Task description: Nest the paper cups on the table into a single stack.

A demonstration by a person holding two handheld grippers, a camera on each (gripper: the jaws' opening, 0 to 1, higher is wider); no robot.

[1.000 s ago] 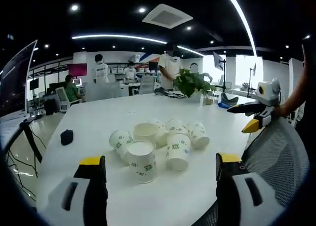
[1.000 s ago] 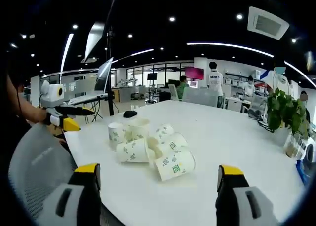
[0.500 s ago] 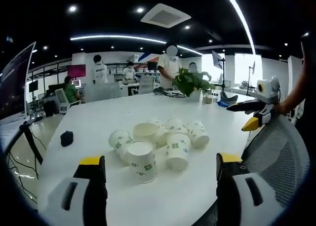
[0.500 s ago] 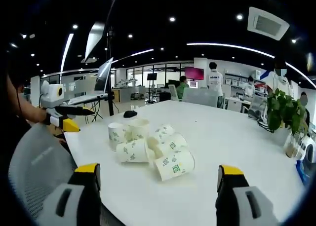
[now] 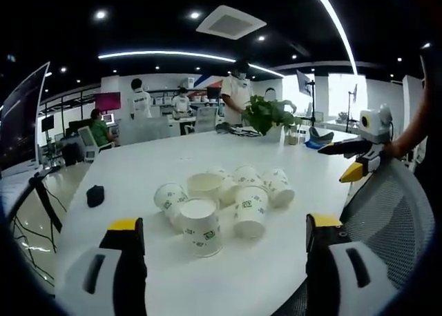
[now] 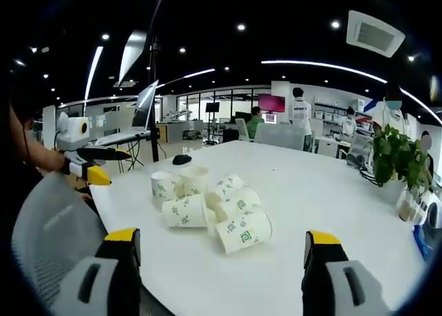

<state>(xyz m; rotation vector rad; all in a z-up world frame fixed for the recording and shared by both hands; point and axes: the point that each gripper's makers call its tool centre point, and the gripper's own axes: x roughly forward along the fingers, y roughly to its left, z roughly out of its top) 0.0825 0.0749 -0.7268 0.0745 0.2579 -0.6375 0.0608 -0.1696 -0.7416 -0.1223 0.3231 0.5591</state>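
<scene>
Progress: none nested | paper cups (image 5: pixel 219 200) scattered loose on table (image 5: pixel 138 171) | left gripper (image 5: pixel 221 261) and right gripper (image 6: pixel 217 264) fingers spread, nothing held | all stacking judged outstanding

Open-plan office: desks (image 5: pixel 183 119), monitors (image 6: pixel 271 102), ceiling lights (image 5: pixel 166 53).

Left gripper view looks across the white table (image 5: pixel 138 171) from its near edge toward the plant (image 5: pixel 268 114). Right gripper view faces the same table (image 6: pixel 331 192) from another side. Both catch the cups (image 5: pixel 221 199) (image 6: pixel 210 205) at mid-range.
</scene>
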